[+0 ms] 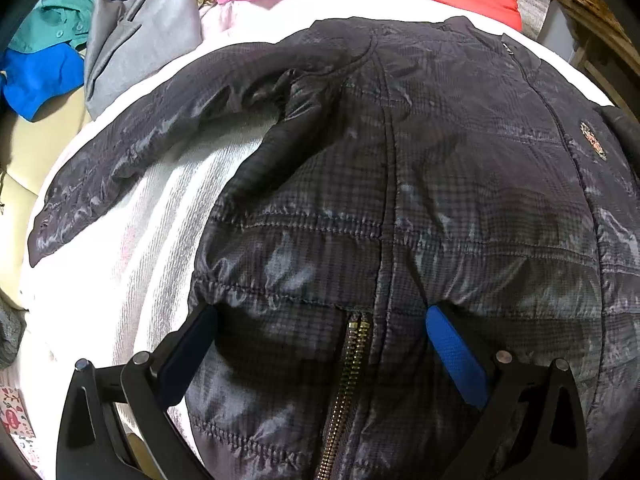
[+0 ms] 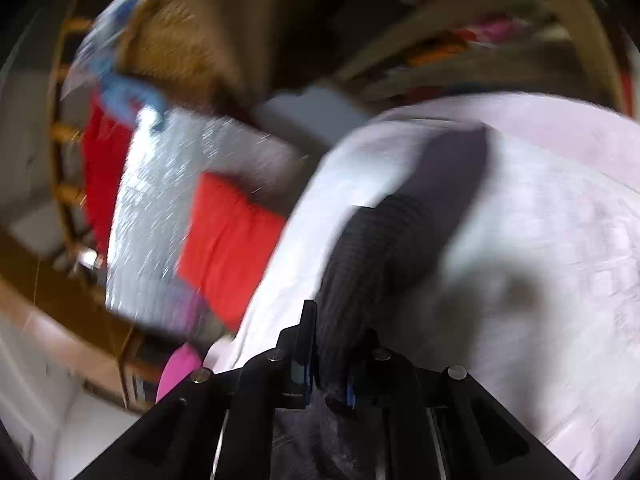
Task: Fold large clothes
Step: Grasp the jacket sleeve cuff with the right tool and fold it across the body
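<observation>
The dark quilted zip-front jacket [image 1: 400, 184] lies unfolded on the white bed cover [image 1: 132, 240]. Left gripper [image 1: 320, 332] hovers spread, empty; right gripper [image 2: 326, 364] is clenched on the jacket's dark ribbed cuff [image 2: 360, 264]. Every fold appears to remain.

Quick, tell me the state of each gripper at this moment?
Left gripper: open, jaws wide over the dark quilted jacket, gripping nothing.
Right gripper: shut on the jacket's dark ribbed cuff.
</observation>
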The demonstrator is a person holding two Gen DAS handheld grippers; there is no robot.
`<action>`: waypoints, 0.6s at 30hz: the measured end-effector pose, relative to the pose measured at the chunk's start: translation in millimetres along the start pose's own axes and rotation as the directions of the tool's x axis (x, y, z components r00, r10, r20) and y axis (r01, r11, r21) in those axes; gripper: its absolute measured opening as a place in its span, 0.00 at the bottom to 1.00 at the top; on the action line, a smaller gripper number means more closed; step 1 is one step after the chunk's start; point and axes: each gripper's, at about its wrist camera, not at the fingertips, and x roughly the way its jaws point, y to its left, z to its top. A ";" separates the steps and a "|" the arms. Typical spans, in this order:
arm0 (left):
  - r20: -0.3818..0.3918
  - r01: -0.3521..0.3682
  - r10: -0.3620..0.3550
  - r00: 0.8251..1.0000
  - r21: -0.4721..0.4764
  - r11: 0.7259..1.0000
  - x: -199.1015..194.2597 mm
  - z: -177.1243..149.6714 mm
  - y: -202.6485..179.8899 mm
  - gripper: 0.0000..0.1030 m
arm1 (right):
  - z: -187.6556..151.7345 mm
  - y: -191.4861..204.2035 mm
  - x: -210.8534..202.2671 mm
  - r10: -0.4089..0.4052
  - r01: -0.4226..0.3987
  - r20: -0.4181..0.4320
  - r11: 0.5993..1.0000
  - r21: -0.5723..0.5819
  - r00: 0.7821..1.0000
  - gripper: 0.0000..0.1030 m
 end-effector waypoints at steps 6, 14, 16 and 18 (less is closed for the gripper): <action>0.063 0.021 -0.019 0.998 -0.031 0.999 -24.8 -3.6 15.2 1.00 | -67.8 114.5 11.5 0.167 -0.196 -0.170 0.965 -0.175 0.971 0.12; 0.227 0.024 -0.015 0.974 -0.035 0.999 -83.0 1.3 41.6 1.00 | -267.0 168.5 30.7 0.124 -0.291 -0.485 0.913 -0.285 0.866 0.14; 0.241 0.038 -0.033 0.970 -0.018 0.999 -91.4 6.4 42.5 1.00 | -294.4 161.9 48.1 0.065 -0.246 -0.559 0.935 -0.255 0.826 0.20; 0.252 0.043 -0.042 0.967 0.001 0.999 -97.4 12.1 35.6 1.00 | -311.4 141.6 49.6 0.028 -0.196 -0.610 0.958 -0.211 0.792 0.40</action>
